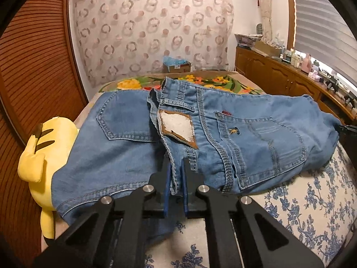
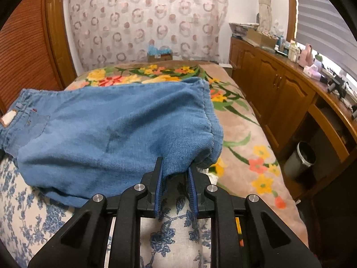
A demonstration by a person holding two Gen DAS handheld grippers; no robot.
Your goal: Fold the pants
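plush toy (image 1: 42, 163): yellow, at the far left edge of the bed, touching the jeans' left side; part of it sits under the denim.
jeans (image 1: 125, 154): blue denim, lying across the bed, back side up. Two back pockets show, with a white patch edged in brown between them near the waistband.
waistband: bunched and folded over in the middle of the left wrist view, rising toward the flowered blanket.
left gripper (image 1: 177, 174): jaws pressed together on a fold of the waistband edge; denim fills the gap between the blue pads.
bed sheet (image 1: 312, 201): white with blue flowers, bare in front of and to the right of the jeans.
flowered blanket (image 2: 243, 134): beige with yellow, red and green flowers, covering the far half of the bed and running down its right side.
leg end (image 2: 207, 120): right wrist view shows the leg part of the jeans, hem seam at its right edge, hanging over the blanket.
right gripper (image 2: 176, 167): jaws narrow, pinching the lower edge of the leg fabric; denim hangs down between the pads.
cabinet (image 2: 279, 89): brown wood, along the right of the bed, top crowded with bottles and boxes.
bin (image 2: 300, 158): grey, on the floor by the cabinet.
curtain (image 2: 145, 20): pale with a ring pattern, behind the bed.
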